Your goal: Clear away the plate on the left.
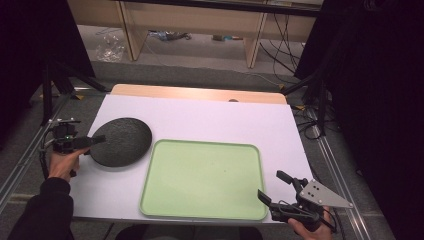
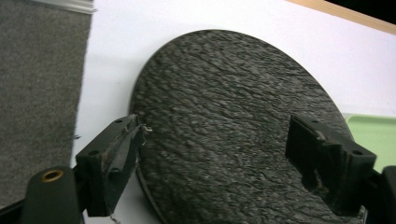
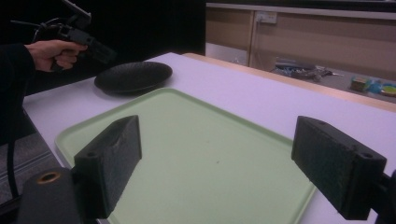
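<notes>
A round black plate (image 1: 121, 141) lies flat, without a long axis. The left gripper (image 1: 99, 140) spreads wide over its rim; the right gripper (image 1: 274, 186) gapes empty.

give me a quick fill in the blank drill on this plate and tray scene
1. The dark plate lies on the table to the ____ of the tray in the high view.
2. The tray's colour is light ____.
3. The left gripper has its jaws ____ around the plate's near edge.
4. The right gripper hovers near the tray's ____ corner closest to the person.

Missing words: left; green; open; right
</notes>
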The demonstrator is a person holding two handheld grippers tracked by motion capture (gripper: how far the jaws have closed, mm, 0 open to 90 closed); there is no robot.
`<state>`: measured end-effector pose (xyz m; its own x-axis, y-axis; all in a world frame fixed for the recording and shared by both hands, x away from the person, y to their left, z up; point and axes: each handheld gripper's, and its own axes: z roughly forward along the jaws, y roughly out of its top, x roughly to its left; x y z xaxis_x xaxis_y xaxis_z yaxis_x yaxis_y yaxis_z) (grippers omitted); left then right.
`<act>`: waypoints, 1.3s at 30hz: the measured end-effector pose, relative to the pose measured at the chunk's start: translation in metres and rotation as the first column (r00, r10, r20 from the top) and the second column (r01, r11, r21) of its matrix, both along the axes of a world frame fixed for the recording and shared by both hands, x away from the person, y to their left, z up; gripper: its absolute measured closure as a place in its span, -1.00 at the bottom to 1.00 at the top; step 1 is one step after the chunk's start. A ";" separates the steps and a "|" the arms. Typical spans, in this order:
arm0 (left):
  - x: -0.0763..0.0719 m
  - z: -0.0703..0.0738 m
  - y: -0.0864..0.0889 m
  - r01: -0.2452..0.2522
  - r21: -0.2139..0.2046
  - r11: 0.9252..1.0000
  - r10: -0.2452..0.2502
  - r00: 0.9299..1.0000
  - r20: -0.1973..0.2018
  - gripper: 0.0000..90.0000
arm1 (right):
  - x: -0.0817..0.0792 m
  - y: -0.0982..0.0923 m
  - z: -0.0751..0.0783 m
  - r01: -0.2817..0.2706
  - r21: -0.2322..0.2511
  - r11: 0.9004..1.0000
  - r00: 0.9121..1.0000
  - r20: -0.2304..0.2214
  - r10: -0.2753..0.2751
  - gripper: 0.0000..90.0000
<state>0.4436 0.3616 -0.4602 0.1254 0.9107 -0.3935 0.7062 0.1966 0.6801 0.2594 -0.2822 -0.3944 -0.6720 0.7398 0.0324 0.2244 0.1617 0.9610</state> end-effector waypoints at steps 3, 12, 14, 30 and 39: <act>0.002 -0.004 0.004 0.012 0.002 1.000 -0.012 0.999 -0.040 -0.59 | 0.000 0.000 0.000 -0.005 -0.002 1.000 1.000 0.000 0.005 -0.62; 0.007 -0.012 0.012 0.007 -0.004 1.000 -0.007 0.996 -0.092 -0.54 | 0.000 0.000 0.000 -0.010 -0.009 1.000 1.000 -0.006 0.010 -0.62; 0.008 -0.015 0.012 0.011 -0.016 1.000 -0.012 0.994 -0.105 -0.52 | 0.000 0.000 0.000 -0.011 -0.009 1.000 1.000 -0.006 0.011 -0.62; 0.017 -0.028 0.016 -0.020 -0.056 0.998 0.011 0.987 -0.162 0.05 | -0.001 0.001 0.000 -0.018 -0.023 1.000 1.000 -0.011 0.018 -0.61; 0.012 -0.031 0.028 -0.078 -0.197 0.977 0.060 0.994 -0.095 0.67 | -0.002 0.001 0.001 -0.015 -0.044 0.999 1.000 -0.008 0.014 -0.61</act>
<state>0.4557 0.3901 -0.4912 0.0219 0.8178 -0.5750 0.7416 0.3724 0.5580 0.2578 -0.2812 -0.3935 -0.6826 0.7308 0.0055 0.2293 0.2070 0.9511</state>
